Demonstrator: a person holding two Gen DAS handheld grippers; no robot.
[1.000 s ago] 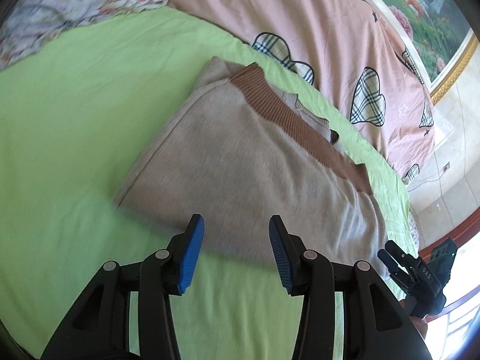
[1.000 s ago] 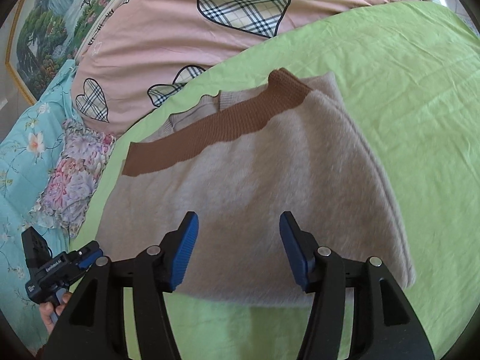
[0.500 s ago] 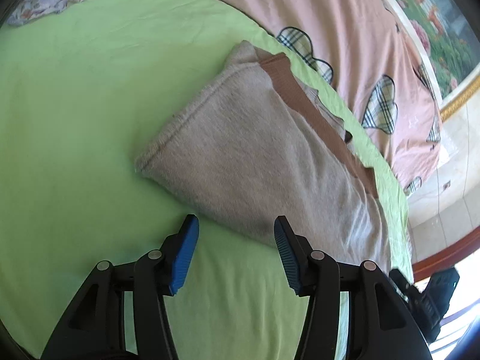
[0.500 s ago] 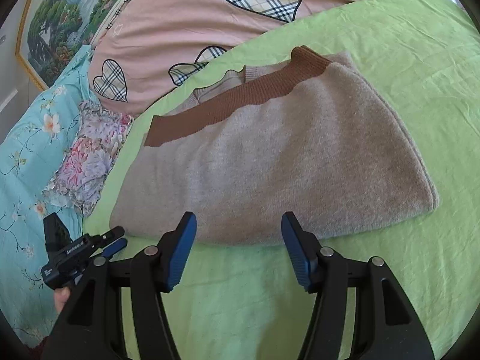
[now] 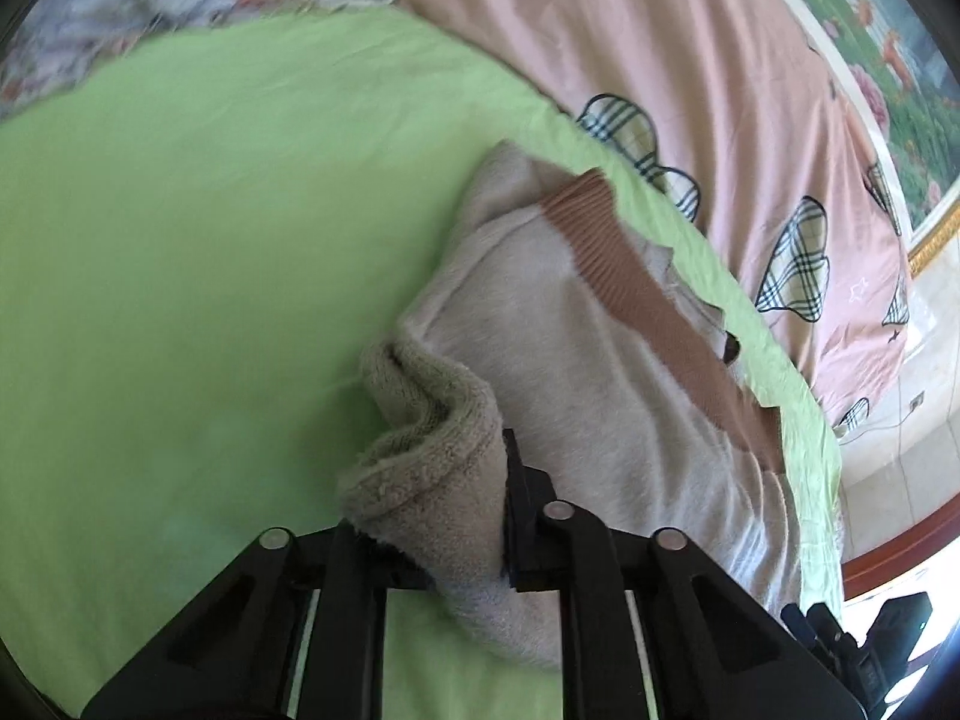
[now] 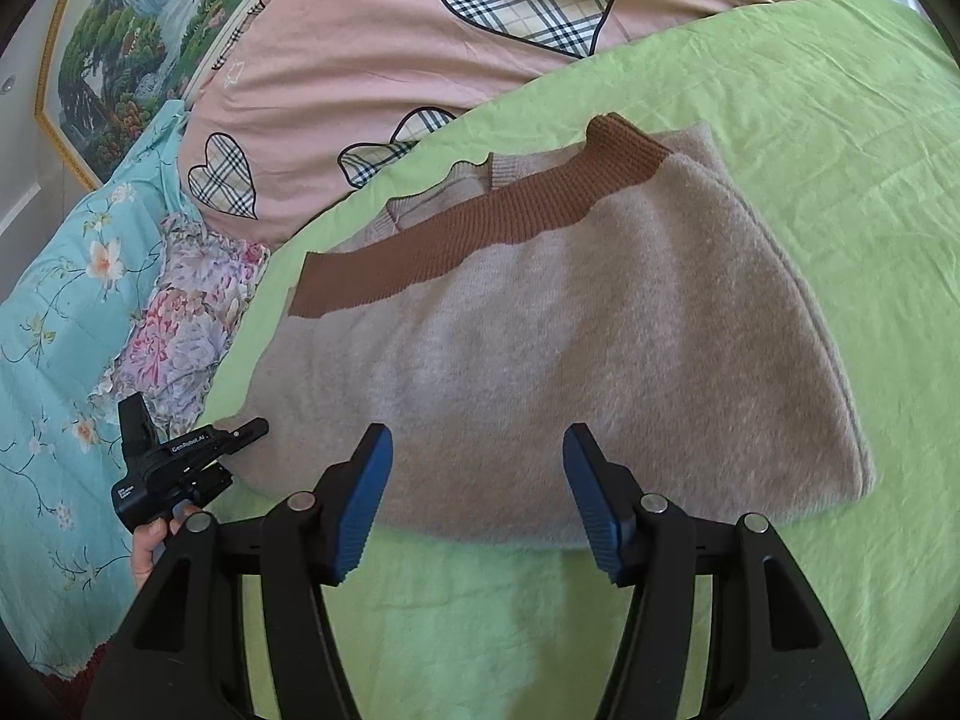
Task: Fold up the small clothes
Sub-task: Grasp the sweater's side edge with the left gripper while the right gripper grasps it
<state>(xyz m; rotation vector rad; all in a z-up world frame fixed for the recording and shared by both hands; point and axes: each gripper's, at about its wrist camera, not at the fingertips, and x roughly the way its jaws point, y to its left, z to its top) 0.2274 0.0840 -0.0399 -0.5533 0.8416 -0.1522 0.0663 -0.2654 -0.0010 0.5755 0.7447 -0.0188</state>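
A folded beige knit sweater (image 6: 600, 360) with a brown ribbed band (image 6: 480, 228) lies on the green sheet (image 6: 840, 150). In the left wrist view my left gripper (image 5: 438, 510) is shut on the sweater's near left corner (image 5: 432, 456), which bunches up between the fingers and lifts off the sheet. The rest of the sweater (image 5: 600, 372) stretches away to the right. My right gripper (image 6: 477, 504) is open and empty, its blue pads just over the sweater's near edge. The left gripper also shows in the right wrist view (image 6: 180, 468), at the sweater's left end.
A pink quilt with plaid hearts (image 6: 480, 30) lies behind the sweater. Floral bedding (image 6: 72, 300) lies to the left. A framed landscape picture (image 6: 120, 30) hangs beyond. The green sheet (image 5: 180, 240) spreads wide to the left in the left wrist view.
My left gripper has moved in and closed on the sweater's near left corner, lifting and bunching it. My right gripper has stayed open near the sweater's front edge.
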